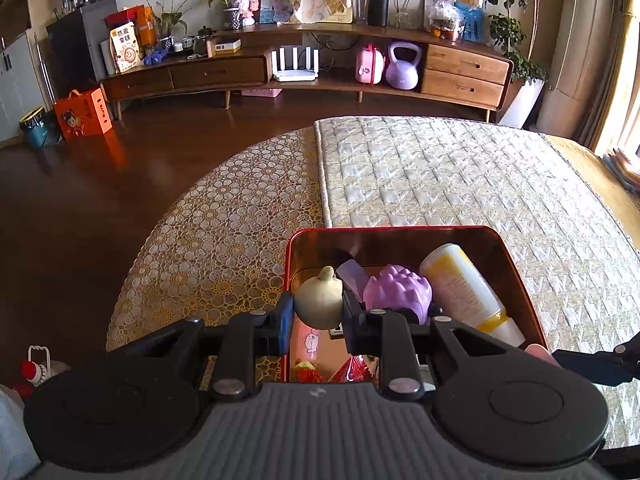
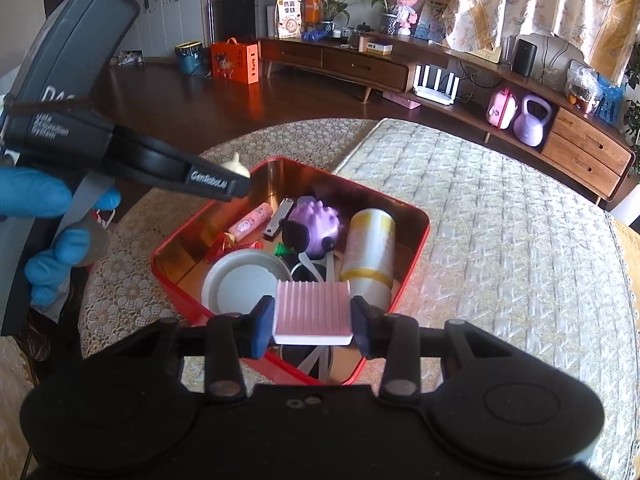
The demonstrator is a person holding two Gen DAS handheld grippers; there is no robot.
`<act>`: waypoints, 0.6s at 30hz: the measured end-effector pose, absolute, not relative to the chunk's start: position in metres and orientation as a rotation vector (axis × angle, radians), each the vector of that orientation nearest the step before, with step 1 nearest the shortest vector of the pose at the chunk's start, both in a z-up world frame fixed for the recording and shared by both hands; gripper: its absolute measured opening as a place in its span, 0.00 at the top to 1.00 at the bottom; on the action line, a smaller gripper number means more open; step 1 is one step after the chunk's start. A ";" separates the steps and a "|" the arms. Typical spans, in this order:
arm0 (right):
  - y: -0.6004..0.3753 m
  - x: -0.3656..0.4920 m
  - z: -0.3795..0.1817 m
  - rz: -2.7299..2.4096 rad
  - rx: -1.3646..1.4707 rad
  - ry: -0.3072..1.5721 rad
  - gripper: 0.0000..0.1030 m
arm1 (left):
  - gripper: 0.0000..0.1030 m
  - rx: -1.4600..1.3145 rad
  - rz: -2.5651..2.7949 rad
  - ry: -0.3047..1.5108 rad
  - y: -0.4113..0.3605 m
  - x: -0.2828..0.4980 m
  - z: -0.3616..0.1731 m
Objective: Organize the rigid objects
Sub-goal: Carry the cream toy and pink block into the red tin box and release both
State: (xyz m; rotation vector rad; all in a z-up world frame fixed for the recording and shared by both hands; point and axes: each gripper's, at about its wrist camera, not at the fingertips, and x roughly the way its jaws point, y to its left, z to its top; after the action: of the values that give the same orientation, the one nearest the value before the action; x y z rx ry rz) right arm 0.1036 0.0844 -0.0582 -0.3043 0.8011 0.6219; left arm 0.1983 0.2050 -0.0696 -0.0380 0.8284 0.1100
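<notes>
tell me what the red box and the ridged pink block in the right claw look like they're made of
Red box: probably thin painted metal, a tin; its coppery inner walls mirror the things inside, and the rim looks rolled.

Ridged pink block, clamped in the right claw: matte pink ridges over a white base, no gloss. Likely moulded plastic or rubber; the pictures leave that open.

- A red tin (image 2: pixel 404 280) with a coppery inside is seen at the middle of the right wrist view.
- A cream, garlic-shaped piece (image 1: pixel 320 300) is shown between blue and black pads.
- A pink ribbed block (image 2: pixel 312 312) with a white edge is seen at lower centre.
- A purple spiky toy (image 2: pixel 316 220) and a white bottle (image 2: pixel 370 252) banded in yellow are seen inside the tin.
- A cloth (image 1: pixel 224 240) patterned with gold circles is shown at left.
- A blue glove (image 2: pixel 36 200) is seen at the left edge.
</notes>
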 end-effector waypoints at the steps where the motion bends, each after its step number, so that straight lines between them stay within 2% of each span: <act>1: 0.085 0.106 -0.060 0.619 -0.304 0.805 0.61 | 0.77 -0.035 0.106 0.827 0.204 0.201 -0.071; 18: 0.092 0.125 -0.078 0.594 -0.287 0.848 0.61 | 0.77 0.037 0.086 0.900 0.187 0.230 -0.108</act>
State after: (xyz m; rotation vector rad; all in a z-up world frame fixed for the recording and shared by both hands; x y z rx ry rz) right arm 0.1247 0.0916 -0.0778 -0.2867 0.8481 0.5938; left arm 0.2297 0.1873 -0.1079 0.0368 0.8995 0.0862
